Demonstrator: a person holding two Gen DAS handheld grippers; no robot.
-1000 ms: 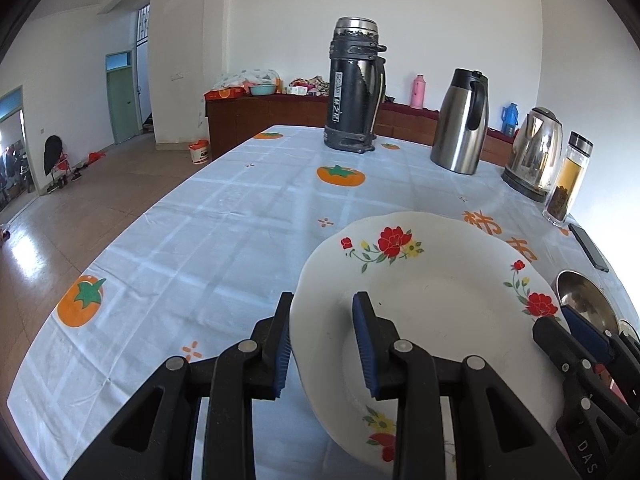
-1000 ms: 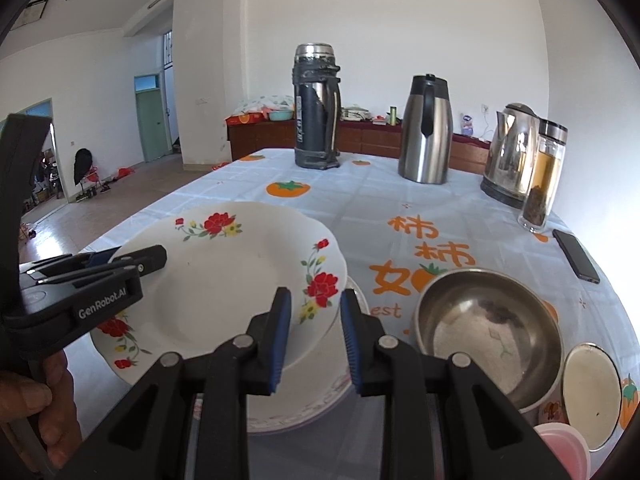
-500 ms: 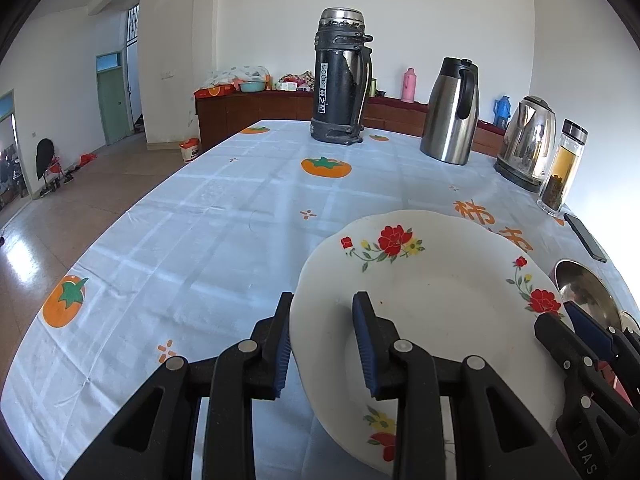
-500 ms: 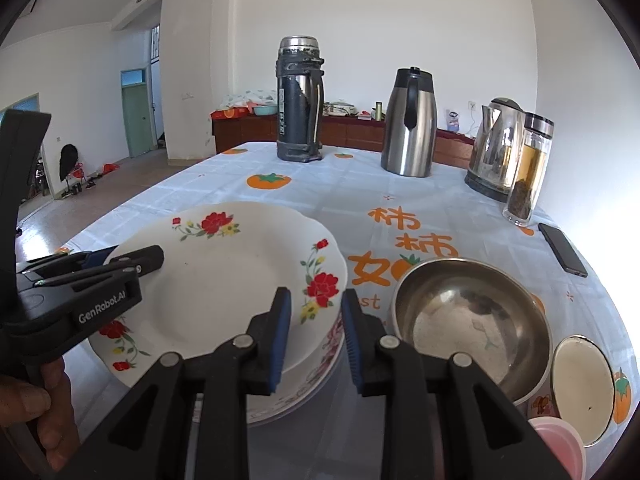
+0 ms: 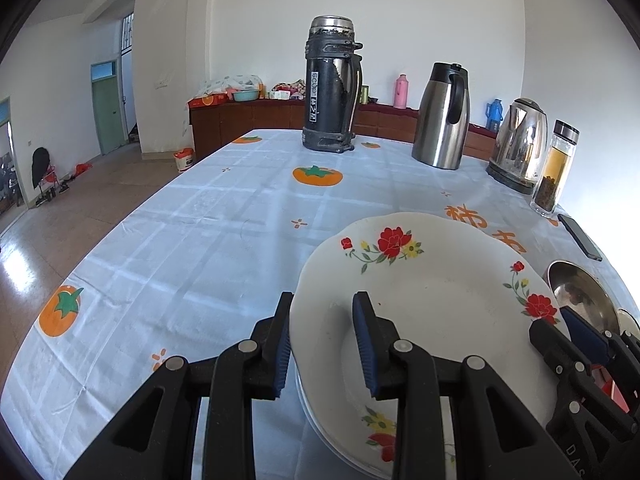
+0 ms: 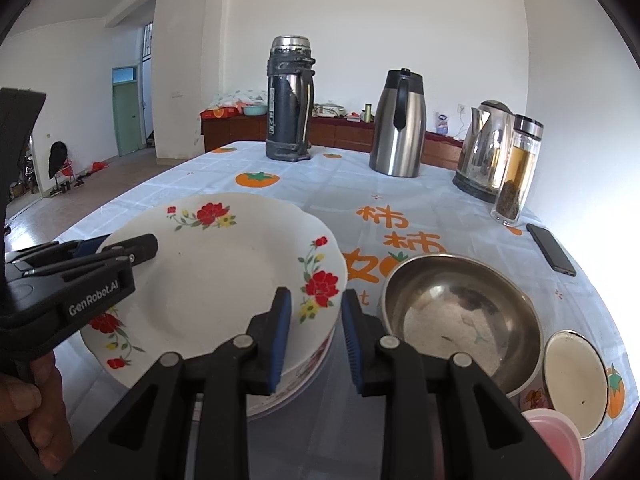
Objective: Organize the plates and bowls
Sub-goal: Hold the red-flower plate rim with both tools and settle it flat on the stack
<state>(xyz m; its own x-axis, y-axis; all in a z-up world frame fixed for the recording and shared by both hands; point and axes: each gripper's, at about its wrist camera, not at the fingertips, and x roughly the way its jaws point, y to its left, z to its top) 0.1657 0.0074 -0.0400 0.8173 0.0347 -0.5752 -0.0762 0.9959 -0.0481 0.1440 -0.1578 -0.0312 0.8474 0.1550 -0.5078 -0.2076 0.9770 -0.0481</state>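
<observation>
A white plate with red flowers (image 5: 432,292) lies on top of a plate stack (image 6: 304,376). My left gripper (image 5: 322,346) straddles its left rim, jaws slightly apart, one finger on each side of the rim. My right gripper (image 6: 314,338) straddles the plate (image 6: 224,276) at its right rim in the same way. A steel bowl (image 6: 460,316) sits just right of the stack, with a small enamel bowl (image 6: 576,380) and a pink bowl (image 6: 556,436) further right.
At the back of the white persimmon-print tablecloth (image 5: 208,216) stand a dark thermos (image 5: 330,88), a steel jug (image 5: 442,116), a kettle (image 5: 520,144) and a tea bottle (image 5: 556,168). A phone (image 6: 550,248) lies at the right edge.
The flowered plate has come down onto the plate stack with both grippers still at its rim. Both cameras have sunk lower towards the table.
</observation>
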